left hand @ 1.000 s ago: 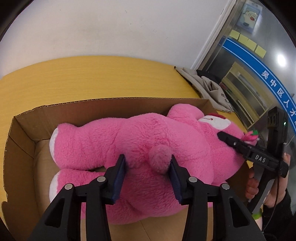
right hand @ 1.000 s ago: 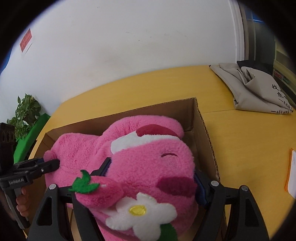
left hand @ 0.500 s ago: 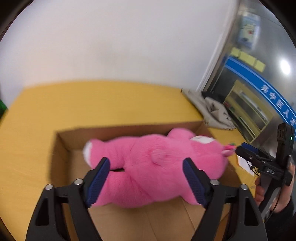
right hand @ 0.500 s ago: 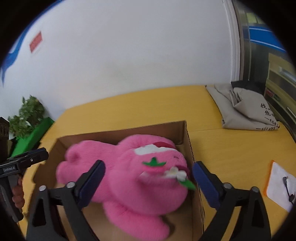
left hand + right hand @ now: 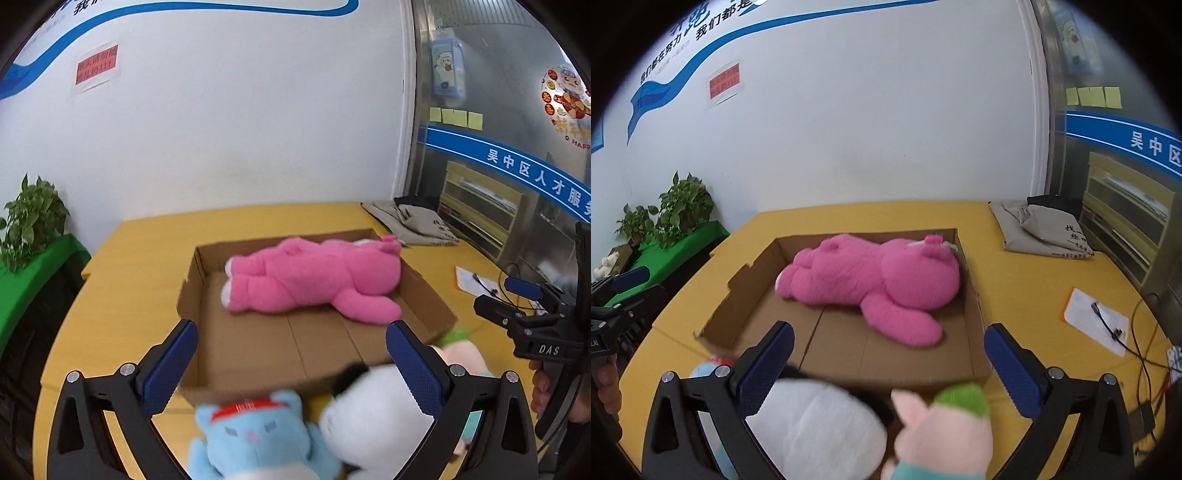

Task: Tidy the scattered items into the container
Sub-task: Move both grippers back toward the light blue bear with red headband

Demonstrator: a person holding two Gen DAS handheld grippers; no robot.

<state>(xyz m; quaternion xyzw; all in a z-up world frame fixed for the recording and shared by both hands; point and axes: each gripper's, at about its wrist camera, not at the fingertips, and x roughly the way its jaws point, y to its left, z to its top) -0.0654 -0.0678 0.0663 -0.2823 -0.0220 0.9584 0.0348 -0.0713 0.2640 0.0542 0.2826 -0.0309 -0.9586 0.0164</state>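
1. Pink plush bear [image 5: 314, 277] lies in cardboard box [image 5: 192, 284] mid-desk [image 5: 122, 295].
2. Left tool [image 5: 291, 365] jaws opening, empty; blue plush [image 5: 255, 432] visible only here.
3. Right tool [image 5: 890, 365] spread wide, empty; pink pig plush [image 5: 945, 432] clear only here.

shallow brown cardboard box [image 5: 975, 306] sitting on the yellow table [image 5: 1027, 288] | large pink plush bear [image 5: 875, 280] lying inside the box along its far wall | folded grey cloth bag [image 5: 1038, 232] lying beyond the box's far right corner | blue, white and pale pink plush toys [image 5: 255, 435] lying before the box's near wall
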